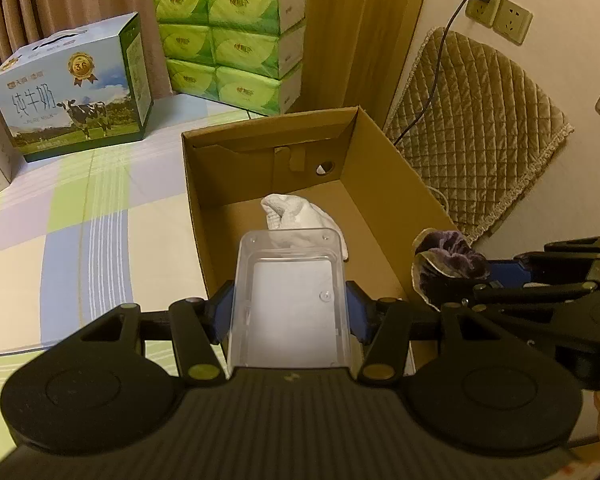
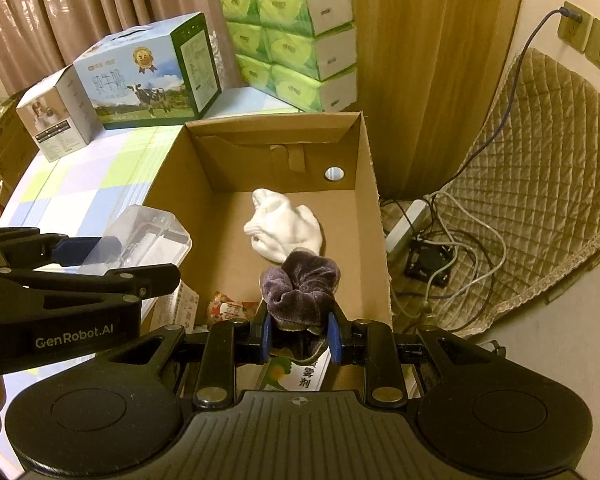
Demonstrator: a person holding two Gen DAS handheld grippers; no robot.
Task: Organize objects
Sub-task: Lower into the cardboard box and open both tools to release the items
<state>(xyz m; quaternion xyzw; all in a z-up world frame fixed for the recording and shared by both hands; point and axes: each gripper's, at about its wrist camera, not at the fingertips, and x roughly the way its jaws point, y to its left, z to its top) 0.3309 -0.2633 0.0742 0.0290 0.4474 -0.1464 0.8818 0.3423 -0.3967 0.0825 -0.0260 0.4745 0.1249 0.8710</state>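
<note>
Left gripper (image 1: 288,312) pinches clear plastic container (image 1: 286,300) by its side walls, held just over the cardboard box's (image 1: 384,196) near left rim. Rigid, light, probably slick (squeeze too hard and it may flex), so the side-wall hold looks right. Right gripper (image 2: 300,338) is clamped on purple velvet scrunchie (image 2: 300,288), above the box interior: soft, weightless, grab anywhere. White sock (image 2: 284,228), crumpled, lies on the box floor.

Brown cardboard box (image 2: 364,184) holding a white sock (image 2: 284,228); purple velvety cloth (image 2: 300,292) near it; far left, green tissue packs (image 2: 296,40) — checked pastel tablecloth (image 1: 80,220) in green, blue, cream.
</note>
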